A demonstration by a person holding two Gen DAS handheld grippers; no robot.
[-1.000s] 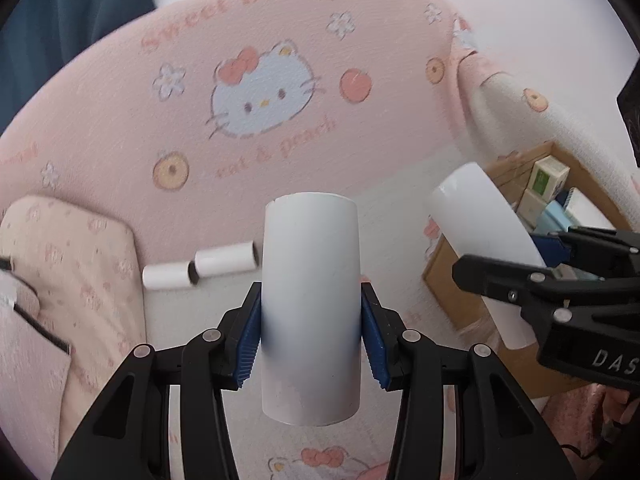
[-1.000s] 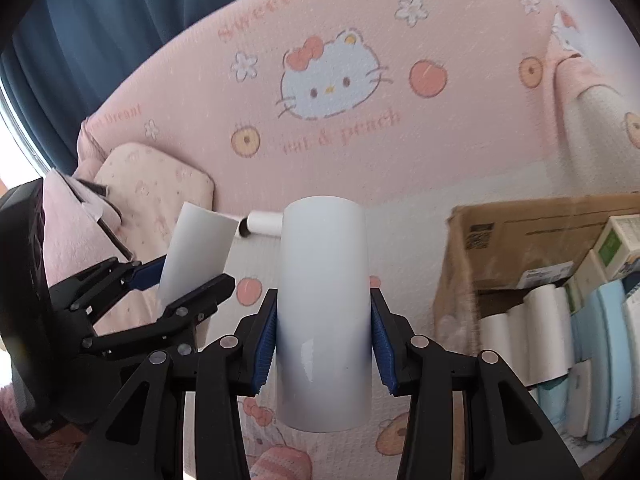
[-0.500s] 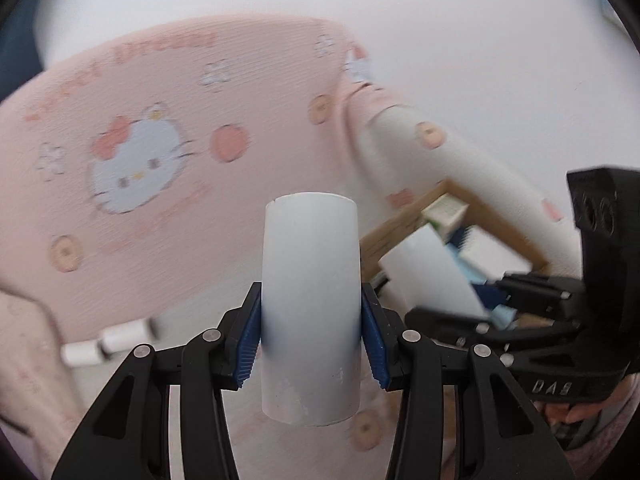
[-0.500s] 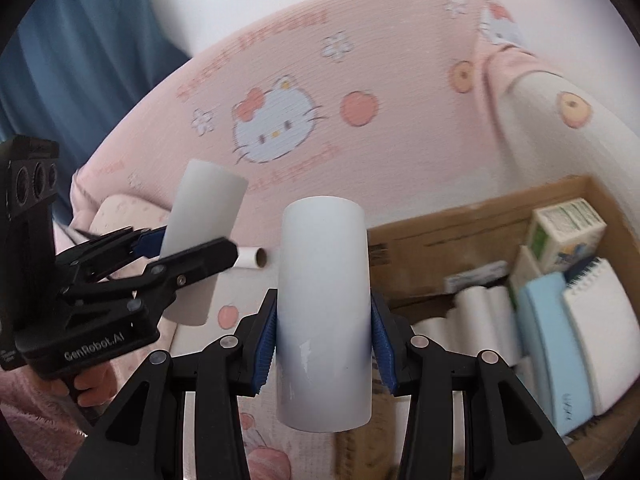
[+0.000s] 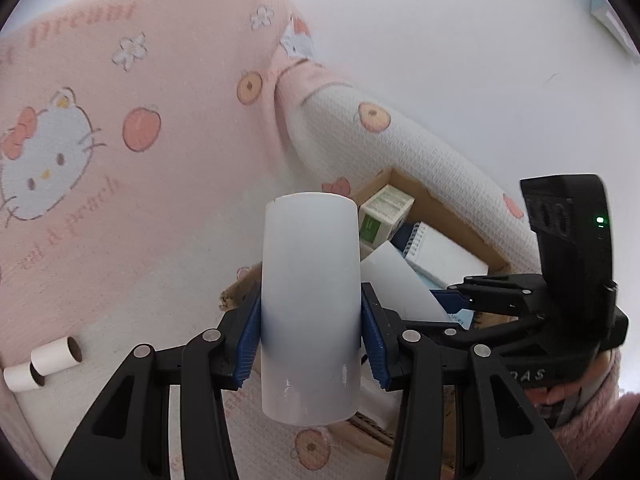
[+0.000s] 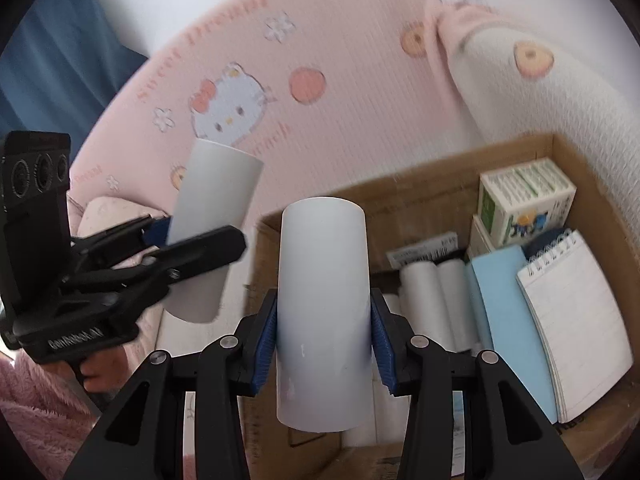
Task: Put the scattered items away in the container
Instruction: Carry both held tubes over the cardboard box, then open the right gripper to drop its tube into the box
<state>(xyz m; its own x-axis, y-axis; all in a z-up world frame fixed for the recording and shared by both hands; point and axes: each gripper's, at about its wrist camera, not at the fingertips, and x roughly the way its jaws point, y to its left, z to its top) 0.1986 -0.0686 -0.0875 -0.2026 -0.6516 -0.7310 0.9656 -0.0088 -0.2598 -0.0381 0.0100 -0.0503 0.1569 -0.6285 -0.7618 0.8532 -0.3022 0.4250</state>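
- Right tool (image 6: 324,344) has its blue pads pressed against both sides of a white roll (image 6: 323,312); the roll's long axis runs forward along the fingers, away from the camera.
- Left tool (image 5: 310,340) is closed the same way on a second white roll (image 5: 310,312), also pointing lengthwise out of the grip.
- Landmark: the cardboard box (image 6: 420,208) standing on the pink cartoon-print bedding (image 6: 320,120).
- From the right wrist view, the right tool's roll hangs over the box's near-left part, above the row of white rolls (image 6: 436,300) already lying inside. I judge this the nearer hand to a drop.
- The left tool's roll sits to the left of the box, outside its left wall; it has to travel rightward to clear that wall.
- Inside the box, to the right of the stored rolls, lie a blue pad (image 6: 508,320), a spiral notebook (image 6: 576,320) and, at the far right corner, a green-and-white carton (image 6: 524,196).
- Two small rolls (image 5: 44,366) lie on the bedding well to the left of the box, not yet collected.
- The coming move looks like lowering the right roll so its axis matches the stored row, then letting go; a tilted release could leave it lying across the others.
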